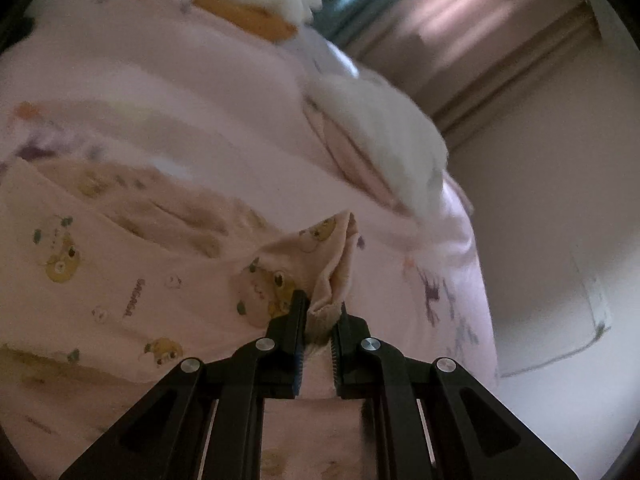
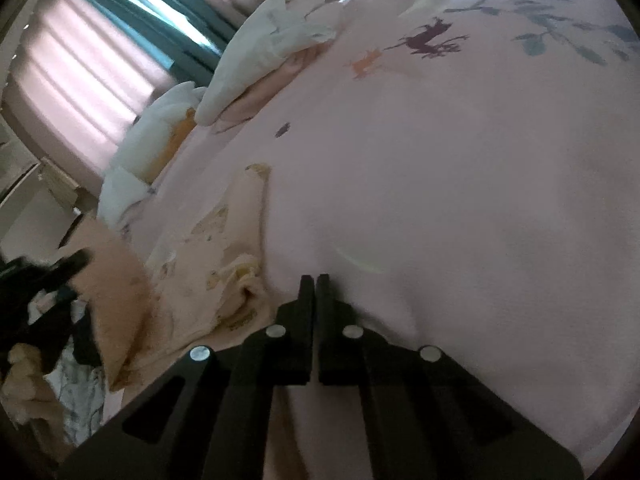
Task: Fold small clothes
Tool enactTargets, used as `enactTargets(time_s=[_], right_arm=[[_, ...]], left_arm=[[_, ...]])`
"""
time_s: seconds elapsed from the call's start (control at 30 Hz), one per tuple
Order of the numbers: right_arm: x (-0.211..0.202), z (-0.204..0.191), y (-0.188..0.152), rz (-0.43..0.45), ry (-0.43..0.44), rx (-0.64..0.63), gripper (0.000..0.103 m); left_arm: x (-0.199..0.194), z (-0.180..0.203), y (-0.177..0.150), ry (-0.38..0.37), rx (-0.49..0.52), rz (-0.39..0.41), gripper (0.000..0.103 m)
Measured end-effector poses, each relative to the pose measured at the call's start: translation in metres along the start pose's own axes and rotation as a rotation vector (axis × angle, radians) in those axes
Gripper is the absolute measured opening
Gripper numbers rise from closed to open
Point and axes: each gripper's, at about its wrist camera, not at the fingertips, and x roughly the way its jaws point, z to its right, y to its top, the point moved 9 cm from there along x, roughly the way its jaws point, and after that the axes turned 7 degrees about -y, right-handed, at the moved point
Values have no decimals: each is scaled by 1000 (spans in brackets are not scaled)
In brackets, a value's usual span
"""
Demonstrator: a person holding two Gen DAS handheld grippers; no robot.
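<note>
As seen from the left wrist, the left gripper pinches a bunched, ribbed hem of the peach bear-print garment, which lies spread on the pink bedsheet toward the bed's side edge; white clothes lie further along that edge. From the right wrist, the right gripper has its fingers pressed together, empty, over bare sheet just beside the garment's crumpled edge.

A pink printed bedsheet lies below striped curtains.
</note>
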Motion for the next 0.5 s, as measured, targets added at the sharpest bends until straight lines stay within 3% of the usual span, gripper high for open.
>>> enactTargets(time_s=[0.23, 0.37, 0.4, 0.47, 0.5], right_arm=[[-6, 0, -2, -2, 74, 40, 2], [-7, -3, -4, -7, 98, 39, 3], [-6, -3, -3, -7, 110, 47, 3], [-6, -3, -2, -8, 126, 60, 4], [-6, -3, -2, -8, 133, 64, 4]], left_arm=[[41, 25, -29, -5, 45, -72, 10], [63, 30, -41, 71, 125, -97, 10], [69, 26, -48, 101, 130, -120, 10], [92, 12, -68, 146, 95, -246, 15], [94, 10, -70, 142, 97, -256, 19]])
